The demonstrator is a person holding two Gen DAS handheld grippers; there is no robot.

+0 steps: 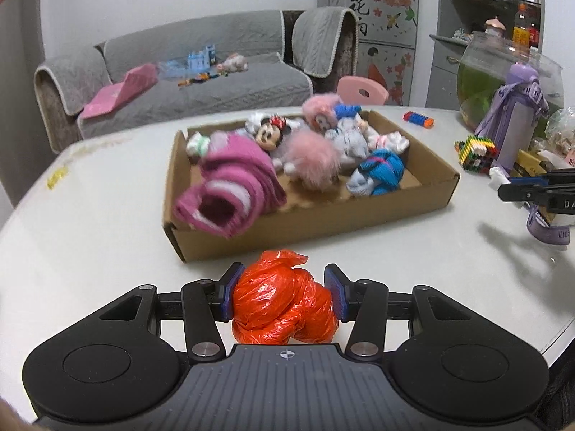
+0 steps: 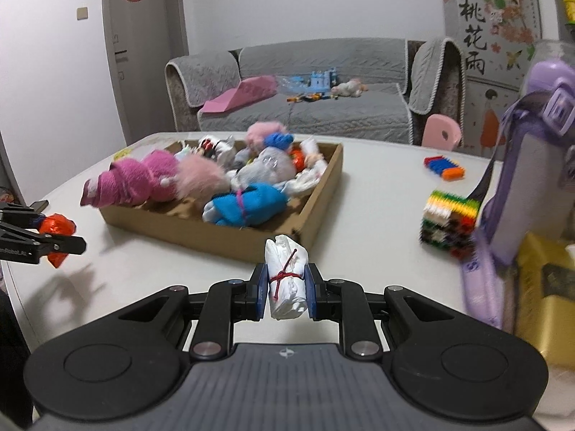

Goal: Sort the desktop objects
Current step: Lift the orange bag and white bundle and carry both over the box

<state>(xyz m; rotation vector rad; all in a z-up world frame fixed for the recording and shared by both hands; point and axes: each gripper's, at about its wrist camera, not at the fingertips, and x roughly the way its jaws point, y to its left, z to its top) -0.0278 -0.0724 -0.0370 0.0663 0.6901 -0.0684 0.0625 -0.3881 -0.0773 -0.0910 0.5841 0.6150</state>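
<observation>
The left gripper is clamped on a crumpled orange plastic bag bundle, its blue pads pressing the bundle's two sides, just short of the near wall of the shallow brown cardboard box. The right gripper is clamped tight on a small white plastic bundle tied with red string, held upright near the box's near right corner. Both bundles appear to be lifted clear of the white table, probably so they can pass over the box wall.

The box sits near the table's middle and already holds soft things: a rolled magenta knitted cloth drooping over its near left wall, pink fluffy plush toys and a blue cloth bundle. Free room looks scarce, mostly along the near right side. A multicoloured block cube and a small blue-and-orange block piece remain unsorted towards the table's right edge.
</observation>
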